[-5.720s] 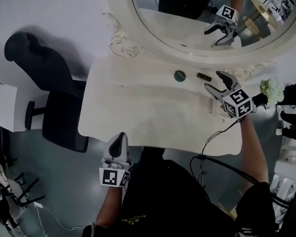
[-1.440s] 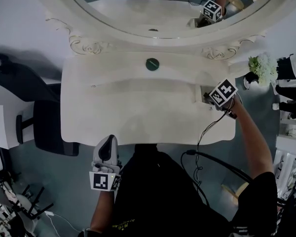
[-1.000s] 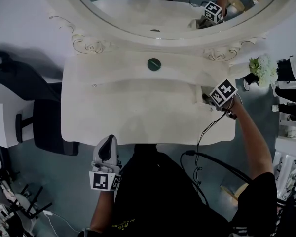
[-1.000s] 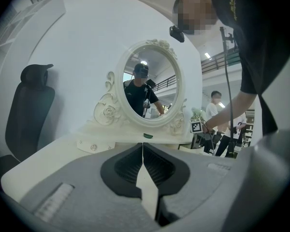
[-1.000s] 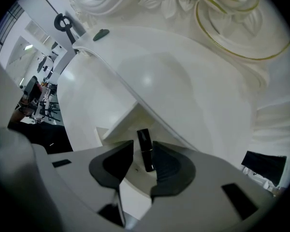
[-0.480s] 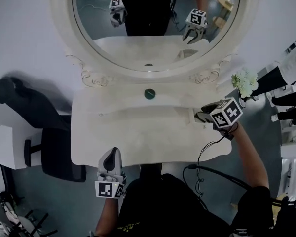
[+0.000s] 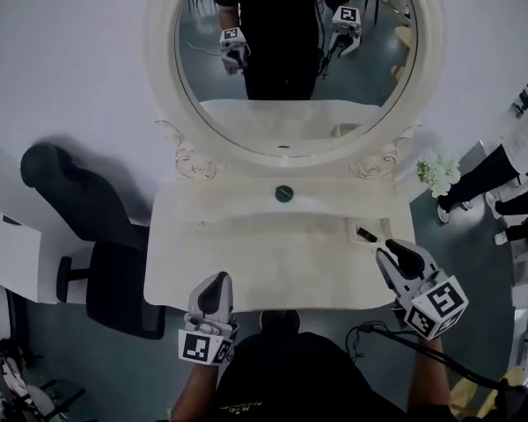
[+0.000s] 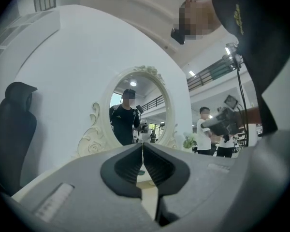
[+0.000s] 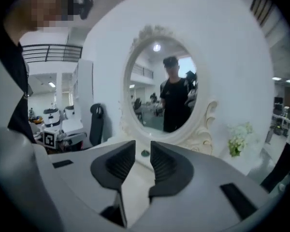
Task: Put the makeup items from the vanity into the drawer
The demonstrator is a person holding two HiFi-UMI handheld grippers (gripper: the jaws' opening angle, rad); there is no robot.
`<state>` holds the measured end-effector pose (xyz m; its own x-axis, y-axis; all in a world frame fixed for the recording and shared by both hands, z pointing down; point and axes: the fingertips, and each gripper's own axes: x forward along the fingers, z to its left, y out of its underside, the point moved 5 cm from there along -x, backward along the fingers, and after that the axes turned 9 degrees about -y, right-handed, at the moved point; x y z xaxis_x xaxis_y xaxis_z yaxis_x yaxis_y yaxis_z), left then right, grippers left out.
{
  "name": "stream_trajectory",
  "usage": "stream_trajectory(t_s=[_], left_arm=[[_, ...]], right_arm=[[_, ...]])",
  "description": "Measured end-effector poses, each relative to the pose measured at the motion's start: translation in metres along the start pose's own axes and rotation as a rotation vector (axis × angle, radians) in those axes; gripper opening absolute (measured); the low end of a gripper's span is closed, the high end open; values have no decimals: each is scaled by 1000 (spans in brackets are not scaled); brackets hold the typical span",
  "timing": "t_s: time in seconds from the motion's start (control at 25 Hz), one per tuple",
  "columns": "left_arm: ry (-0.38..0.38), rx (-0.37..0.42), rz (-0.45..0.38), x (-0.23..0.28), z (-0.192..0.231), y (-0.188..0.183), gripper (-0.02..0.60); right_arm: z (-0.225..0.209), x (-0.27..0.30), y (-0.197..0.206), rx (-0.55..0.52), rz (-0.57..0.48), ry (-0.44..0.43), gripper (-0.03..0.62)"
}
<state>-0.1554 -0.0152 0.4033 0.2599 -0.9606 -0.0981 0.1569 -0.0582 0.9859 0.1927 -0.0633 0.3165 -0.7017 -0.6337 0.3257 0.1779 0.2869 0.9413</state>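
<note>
Back from the drawer where it was a second ago, the right gripper (image 7: 394, 255) now hangs off the vanity's (image 7: 246, 262) front right corner. Its jaws are closing on nothing, with a narrow gap between the pads. The little drawer (image 7: 355, 227) stands open in the vanity's right end, just ahead of that gripper, and a small dark tube (image 7: 367, 234) lies inside it. A round green case (image 7: 284, 193) sits on the vanity's back ledge, near the middle and well apart from both grippers. The left gripper (image 7: 216, 281) hovers at the vanity's front edge, left of centre, jaws pressed together and empty. Behind the vanity rises the oval mirror (image 7: 167, 104), showing the person in black with both grippers. A black office chair (image 7: 97, 236) stands off the vanity's left end, and white flowers (image 7: 437, 174) off its right.
</note>
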Motion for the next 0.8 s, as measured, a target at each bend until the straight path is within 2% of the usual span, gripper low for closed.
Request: stream_trajectory(t_s=[0.08,0.16,0.28,0.44,0.6,0.8], left_arm=[[2,15,-12,-4,-3,-6,21],[11,35,-19,-7,-6,-8,21],[20,49,-24,-11,-11,-7,21],[32,57,-23,-15,-20,-4,21],[54,54,-15,-18,-29,5,21],[34,60,34,-27,-31,24,21]], right_arm=[[14,-19,0,-23,-214,84,91],[25,-34,9,-20,-374,159,86],[41,-41,31,-40,-481,217,86],[55,-21,69,-60,-471,234,84],[62,9,103,-58,-389,193,78],[64,26,134,5,-344,182,72]])
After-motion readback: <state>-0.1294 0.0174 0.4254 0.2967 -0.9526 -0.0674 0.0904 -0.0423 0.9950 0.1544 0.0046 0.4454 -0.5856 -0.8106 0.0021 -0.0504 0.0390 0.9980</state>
